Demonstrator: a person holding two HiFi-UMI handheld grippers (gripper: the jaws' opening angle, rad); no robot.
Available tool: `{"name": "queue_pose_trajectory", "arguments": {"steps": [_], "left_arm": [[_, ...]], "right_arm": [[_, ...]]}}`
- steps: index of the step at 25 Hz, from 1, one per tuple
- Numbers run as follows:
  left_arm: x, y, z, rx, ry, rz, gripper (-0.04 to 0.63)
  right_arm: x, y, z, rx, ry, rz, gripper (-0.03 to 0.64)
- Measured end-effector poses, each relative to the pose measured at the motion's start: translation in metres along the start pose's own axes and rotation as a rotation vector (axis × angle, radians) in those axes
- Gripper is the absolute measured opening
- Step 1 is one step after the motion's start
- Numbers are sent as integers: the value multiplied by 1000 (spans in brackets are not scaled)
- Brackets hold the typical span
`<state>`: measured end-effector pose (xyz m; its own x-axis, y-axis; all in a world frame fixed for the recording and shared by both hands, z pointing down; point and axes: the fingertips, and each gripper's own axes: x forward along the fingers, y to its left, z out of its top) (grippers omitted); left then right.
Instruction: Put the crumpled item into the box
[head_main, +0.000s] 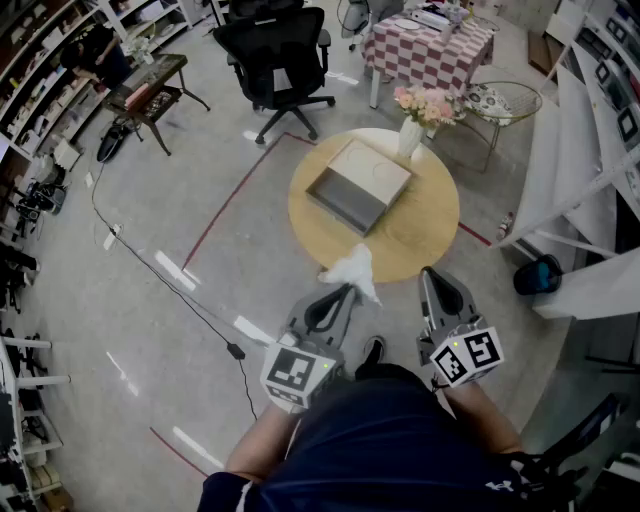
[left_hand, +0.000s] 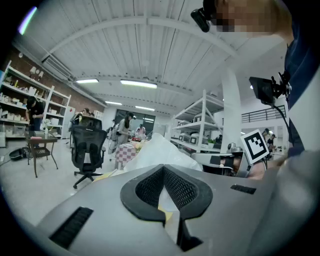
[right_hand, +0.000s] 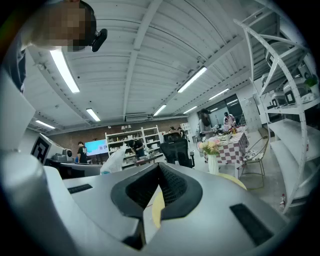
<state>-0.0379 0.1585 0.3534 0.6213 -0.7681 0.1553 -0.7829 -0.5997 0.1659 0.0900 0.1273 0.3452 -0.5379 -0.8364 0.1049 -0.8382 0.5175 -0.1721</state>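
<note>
While the left gripper hung at the near edge of the round table, its jaws were clamped fully together on the crumpled item. That was a thin white wad, and it puffed up just past the tips. In the left gripper view the white bulge filled the space beyond the jaws. The item was over the table's near rim, apart from the box. The box lay open toward the middle of the table, with a vase of flowers just beside its far corner. And the right gripper was level alongside, near the same rim. Its jaws met tip to tip with nothing held, and only yellow tabletop showed through the gap.
</note>
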Motion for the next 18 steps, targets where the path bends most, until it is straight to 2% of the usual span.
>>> {"name": "queue_pose_trajectory", "arguments": {"steps": [3,6,18], "left_arm": [[-21,26,-3,28,-5,44,17],[-31,37,-10,11,2,48,17],[-30,14,8,61,-17,23,17]], "right_arm": [[12,17,-6,-3,-1,5,5],[11,29,-11,2,-1,-3,5],[2,39,-1,26,-52,27,5]]}}
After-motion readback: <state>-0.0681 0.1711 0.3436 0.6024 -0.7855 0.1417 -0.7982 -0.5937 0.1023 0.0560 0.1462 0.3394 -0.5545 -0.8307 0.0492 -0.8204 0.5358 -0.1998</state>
